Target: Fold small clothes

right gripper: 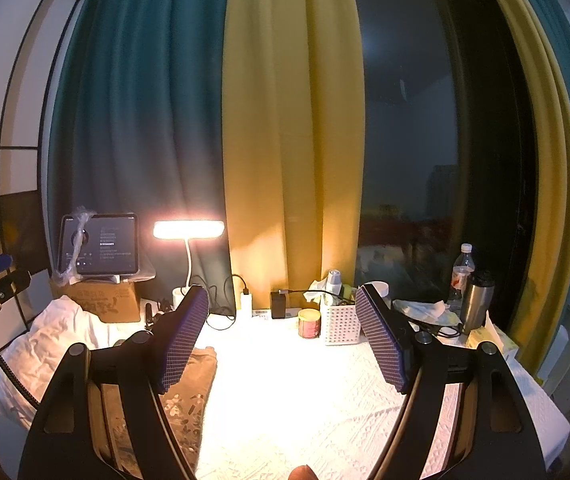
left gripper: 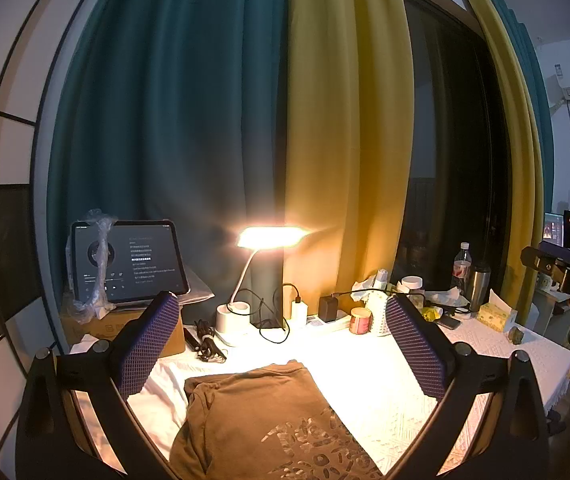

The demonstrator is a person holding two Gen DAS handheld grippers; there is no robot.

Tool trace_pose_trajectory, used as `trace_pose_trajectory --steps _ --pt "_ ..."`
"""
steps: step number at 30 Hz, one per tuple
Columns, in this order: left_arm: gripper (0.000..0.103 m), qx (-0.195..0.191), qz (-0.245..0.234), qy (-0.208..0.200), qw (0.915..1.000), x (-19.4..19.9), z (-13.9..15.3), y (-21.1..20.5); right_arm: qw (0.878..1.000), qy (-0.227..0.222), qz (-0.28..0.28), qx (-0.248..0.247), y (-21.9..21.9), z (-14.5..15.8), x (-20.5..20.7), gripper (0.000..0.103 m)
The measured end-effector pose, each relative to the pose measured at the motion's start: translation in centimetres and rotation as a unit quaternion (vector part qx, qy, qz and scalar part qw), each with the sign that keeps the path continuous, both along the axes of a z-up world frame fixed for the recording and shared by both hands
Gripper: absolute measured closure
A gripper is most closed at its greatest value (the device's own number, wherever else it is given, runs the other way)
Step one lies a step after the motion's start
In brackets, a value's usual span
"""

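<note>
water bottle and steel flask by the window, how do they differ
The water bottle is clear plastic with a white cap and a red-and-white label; the steel flask is opaque brushed metal with a dark lid. The bottle is slimmer and stands taller, with its cap above the flask's lid. The bottle sits farther back, partly hidden behind the flask. Both stand upright at the right rear of the white tablecloth.
</note>
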State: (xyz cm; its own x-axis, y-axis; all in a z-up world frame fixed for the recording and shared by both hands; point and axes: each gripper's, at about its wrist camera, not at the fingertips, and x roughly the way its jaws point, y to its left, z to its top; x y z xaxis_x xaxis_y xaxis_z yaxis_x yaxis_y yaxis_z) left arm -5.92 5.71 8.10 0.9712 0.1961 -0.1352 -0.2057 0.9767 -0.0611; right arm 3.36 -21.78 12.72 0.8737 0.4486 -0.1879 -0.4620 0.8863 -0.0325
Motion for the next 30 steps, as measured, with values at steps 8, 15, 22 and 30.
trace_pose_trajectory --steps 8,15,22,30 --pt "0.001 0.003 0.000 0.001 1.0000 0.19 -0.04 -0.01 1.000 0.002 -0.002 0.000 -0.40 -0.07 -0.03 0.024" --pt "0.001 0.002 0.000 0.001 1.0000 0.21 -0.03 0.00 1.000 0.002 -0.002 0.000 -0.62 -0.14 -0.15 0.024" --pt "0.001 0.002 0.000 0.001 1.0000 0.24 -0.04 0.03 1.000 0.002 -0.003 0.000 -0.59 -0.14 -0.19 0.024" --pt "0.001 0.002 -0.002 0.003 1.0000 0.29 -0.13 0.03 1.000 0.005 -0.004 0.000 -0.78 -0.32 -0.17 0.024"
